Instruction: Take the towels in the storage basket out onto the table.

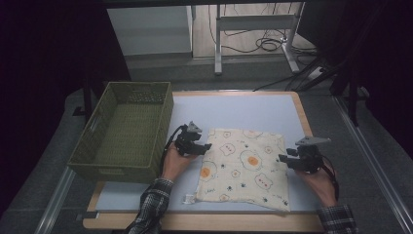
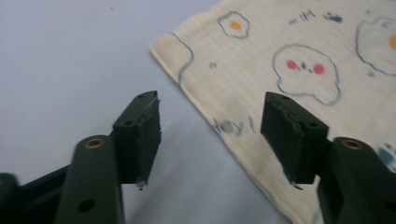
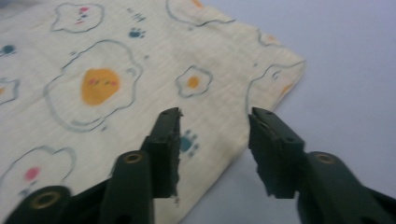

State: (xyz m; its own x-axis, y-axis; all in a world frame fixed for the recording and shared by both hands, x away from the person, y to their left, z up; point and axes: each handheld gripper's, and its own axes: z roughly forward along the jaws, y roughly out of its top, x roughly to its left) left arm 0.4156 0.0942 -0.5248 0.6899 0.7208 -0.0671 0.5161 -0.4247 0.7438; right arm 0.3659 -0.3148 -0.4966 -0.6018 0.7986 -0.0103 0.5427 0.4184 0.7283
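Both tongs spread, pinching nothing: your left gripper [image 1: 207,146] at the cloth's [image 1: 246,168] left edge, right gripper [image 1: 282,159] at its right edge, cloth flat mid-bench btwn them, beside the basket [image 1: 97,168], w/ each side edge running straight across the jaw gap.

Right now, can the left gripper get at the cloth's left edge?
Probably yes. The left gripper is open and straddles the edge of the cloth, which lies flat on the table with nothing between the jaws and it.
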